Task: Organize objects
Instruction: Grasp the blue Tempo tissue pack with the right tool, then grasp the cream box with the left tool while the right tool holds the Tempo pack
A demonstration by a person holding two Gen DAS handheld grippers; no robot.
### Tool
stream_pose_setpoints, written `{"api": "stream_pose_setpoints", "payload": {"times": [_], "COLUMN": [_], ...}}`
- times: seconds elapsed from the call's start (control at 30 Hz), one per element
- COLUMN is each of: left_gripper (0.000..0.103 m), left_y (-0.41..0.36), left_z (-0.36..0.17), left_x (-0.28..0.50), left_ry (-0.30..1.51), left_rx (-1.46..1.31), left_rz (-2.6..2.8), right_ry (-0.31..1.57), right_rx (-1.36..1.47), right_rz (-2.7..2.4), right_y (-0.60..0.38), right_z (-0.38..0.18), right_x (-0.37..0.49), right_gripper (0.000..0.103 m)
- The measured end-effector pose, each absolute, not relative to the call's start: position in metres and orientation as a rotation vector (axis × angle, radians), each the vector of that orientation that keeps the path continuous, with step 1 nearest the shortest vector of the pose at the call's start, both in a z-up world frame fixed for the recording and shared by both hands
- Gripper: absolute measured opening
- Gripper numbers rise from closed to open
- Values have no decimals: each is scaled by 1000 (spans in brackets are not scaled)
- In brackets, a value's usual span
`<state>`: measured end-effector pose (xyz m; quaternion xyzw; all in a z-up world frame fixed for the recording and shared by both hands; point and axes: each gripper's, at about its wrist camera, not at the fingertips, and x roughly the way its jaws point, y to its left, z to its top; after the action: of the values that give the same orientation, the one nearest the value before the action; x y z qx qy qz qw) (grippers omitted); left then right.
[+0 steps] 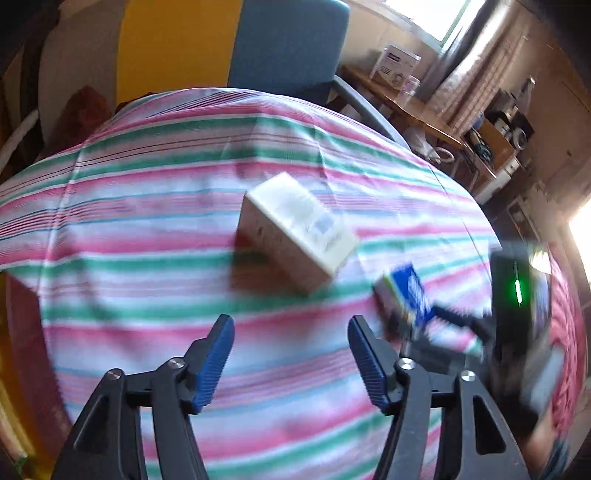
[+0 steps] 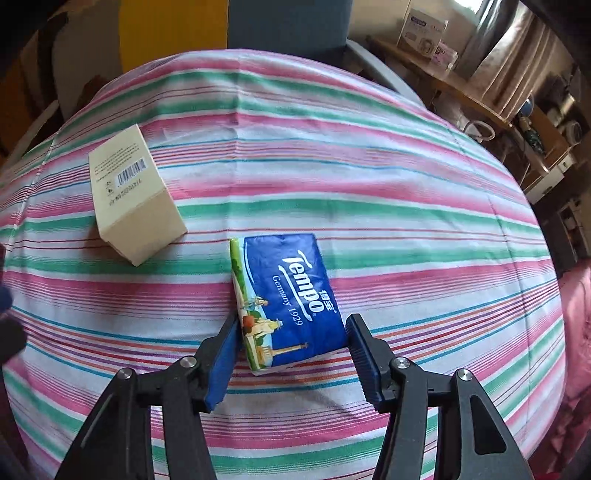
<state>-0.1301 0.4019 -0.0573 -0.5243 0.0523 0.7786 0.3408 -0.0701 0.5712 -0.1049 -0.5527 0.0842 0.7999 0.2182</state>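
A blue Tempo tissue pack [image 2: 284, 295] lies on the striped tablecloth [image 2: 406, 221]. My right gripper [image 2: 291, 328] is open with its blue fingers on either side of the pack's near end, close to or just touching its sides. A cream cardboard box [image 2: 133, 195] with a barcode stands to the pack's left. In the left wrist view the box [image 1: 295, 232] is ahead, blurred, and my left gripper [image 1: 291, 328] is open and empty, short of it. The tissue pack [image 1: 406, 291] and the right gripper's body [image 1: 513, 295] show at the right.
A blue chair [image 1: 288, 44] stands behind the table. A wooden side table [image 2: 443, 74] with a white box [image 2: 424, 29] on it is at the back right, with cluttered shelves [image 1: 506, 136] further right. The tablecloth drops off at the table's left and right edges.
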Motion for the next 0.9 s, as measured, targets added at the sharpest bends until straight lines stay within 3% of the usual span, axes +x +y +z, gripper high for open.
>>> {"api": "stream_pose_setpoints", "payload": {"times": [0.13,0.2,0.23,0.47,0.53,0.63,0.67,0.77,0.9], "left_gripper": [77,80,80,80,78,61,55,50,50], "left_y": [432,446,452,485,490,481,475,454,414], "left_z": [-62,-66,-68,-87,-93,-98,-97,-91,-88], "left_x": [-153,-167,-175,-203,-204,-201,-198,-179,-137], "left_ry": [106,83,72,117,163,160,158,231,327], "left_rx": [-1412,-1448,-1466,-1538,-1553,-1573,-1563,-1473,-1382], "left_rz": [2042,2050,2064,2112,2111,2061,2057,2047,2044], "right_ry": [268,307,315,372,369,359,354,342,327], "right_rx": [-1530,-1518,-1507,-1482,-1490,-1508,-1518,-1571,-1571], "right_rz": [2220,2224,2223,2218,2214,2219,2220,2207,2235], "right_y": [573,576,576,585,584,581,580,577,572], "right_z": [-105,-103,-102,-101,-102,-106,-108,-117,-114], "right_x": [-70,-69,-68,-67,-69,-71,-72,-74,-75], "right_gripper": [63,78,80,85,86,86,84,56,55]}}
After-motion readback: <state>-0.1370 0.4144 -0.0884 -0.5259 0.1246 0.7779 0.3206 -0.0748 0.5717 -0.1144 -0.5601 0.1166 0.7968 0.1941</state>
